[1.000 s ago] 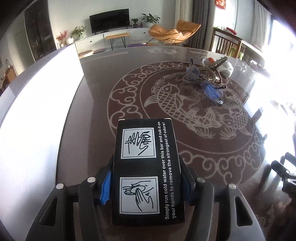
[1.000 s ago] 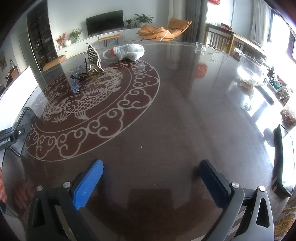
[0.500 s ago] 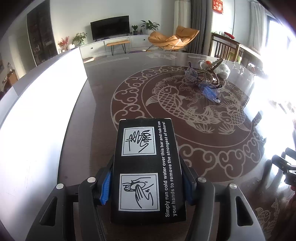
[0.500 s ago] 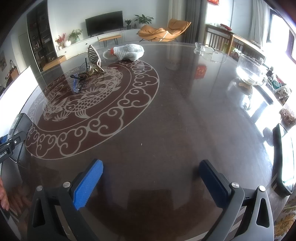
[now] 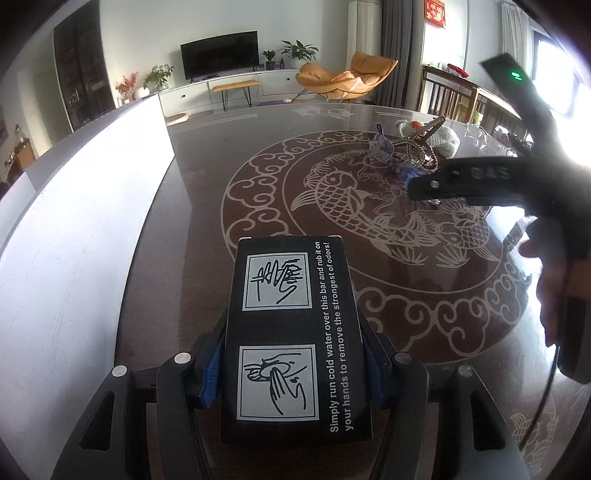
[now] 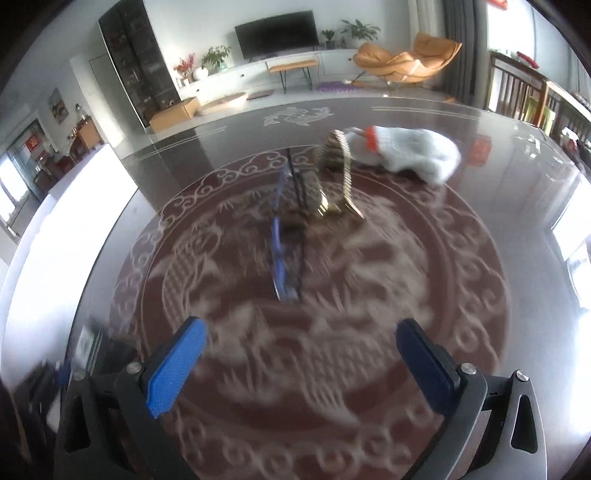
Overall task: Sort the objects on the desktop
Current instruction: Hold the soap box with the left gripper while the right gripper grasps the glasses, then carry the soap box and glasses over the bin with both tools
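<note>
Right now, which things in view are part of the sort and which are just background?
Job:
black box, clamped in the left tongs
blue pen
gold chain strap
white glove
right tongs, open

Background:
TV
orange chair
glass table

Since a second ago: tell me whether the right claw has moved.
Yes. The right claw has swung forward over the table toward the pile: the blue pen and white cloth, once far off at upper left, now lie just ahead.
</note>
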A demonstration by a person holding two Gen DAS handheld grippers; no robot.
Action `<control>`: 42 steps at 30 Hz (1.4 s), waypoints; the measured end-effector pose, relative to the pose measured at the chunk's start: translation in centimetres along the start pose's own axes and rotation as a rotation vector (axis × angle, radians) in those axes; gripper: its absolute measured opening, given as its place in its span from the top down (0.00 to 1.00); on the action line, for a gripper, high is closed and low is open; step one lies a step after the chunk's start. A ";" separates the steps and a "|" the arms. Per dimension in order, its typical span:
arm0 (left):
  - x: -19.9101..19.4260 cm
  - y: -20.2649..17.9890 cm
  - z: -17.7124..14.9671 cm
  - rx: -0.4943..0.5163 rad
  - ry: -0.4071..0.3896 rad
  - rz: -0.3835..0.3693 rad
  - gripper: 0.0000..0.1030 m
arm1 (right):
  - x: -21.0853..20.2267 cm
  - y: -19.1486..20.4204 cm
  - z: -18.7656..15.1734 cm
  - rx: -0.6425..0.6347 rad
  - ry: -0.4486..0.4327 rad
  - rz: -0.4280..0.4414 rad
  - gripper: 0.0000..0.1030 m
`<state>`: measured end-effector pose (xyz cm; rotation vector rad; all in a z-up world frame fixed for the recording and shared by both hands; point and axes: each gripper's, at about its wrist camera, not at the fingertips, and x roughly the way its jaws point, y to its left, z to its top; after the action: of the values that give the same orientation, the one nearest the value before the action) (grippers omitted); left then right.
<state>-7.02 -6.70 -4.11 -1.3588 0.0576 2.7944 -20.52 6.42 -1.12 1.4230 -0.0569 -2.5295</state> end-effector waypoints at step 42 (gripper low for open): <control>-3.1 0.8 -1.3 -0.035 -0.007 -0.119 0.44 | -9.8 -1.3 -12.5 -0.148 -0.014 -0.031 0.74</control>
<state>-4.12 -7.58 -2.43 -1.3132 -0.0703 2.7141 -5.32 10.97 0.39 1.3593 0.1480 -2.5093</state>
